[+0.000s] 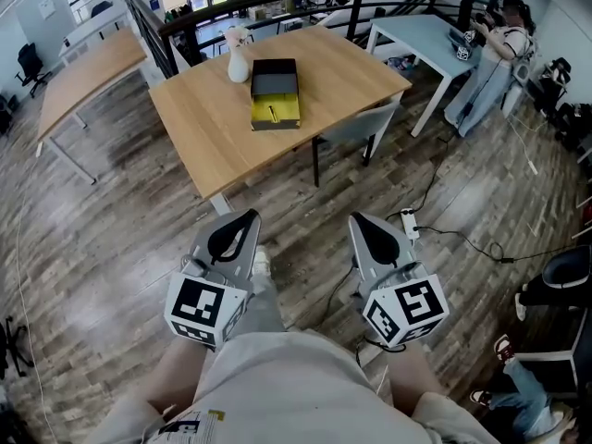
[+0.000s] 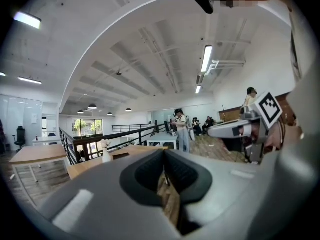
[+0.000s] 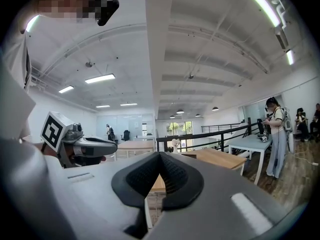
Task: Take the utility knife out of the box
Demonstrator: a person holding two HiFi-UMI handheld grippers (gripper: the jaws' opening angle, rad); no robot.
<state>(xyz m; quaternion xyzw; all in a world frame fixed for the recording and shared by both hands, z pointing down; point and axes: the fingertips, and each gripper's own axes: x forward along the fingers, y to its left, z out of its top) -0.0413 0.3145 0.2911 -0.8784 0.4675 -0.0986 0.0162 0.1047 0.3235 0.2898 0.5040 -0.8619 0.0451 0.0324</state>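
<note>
With the jaws of your left gripper (image 1: 247,215) and right gripper (image 1: 356,218) both closed on nothing, well short of the desk (image 1: 203,123), the utility knife (image 1: 273,111) lies ahead in the open box (image 1: 275,124), slightly nearer your left.

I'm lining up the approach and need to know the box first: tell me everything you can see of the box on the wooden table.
The box lies open and flat on the wooden table, towards its far side. It looks like cardboard. The farther half is black with a grey inside, and it joins a yellow half nearer the camera. A small slim thing, too small to identify, lies in the yellow half. A white vase stands just beside the box's far left corner; I cannot tell whether they touch.
</note>
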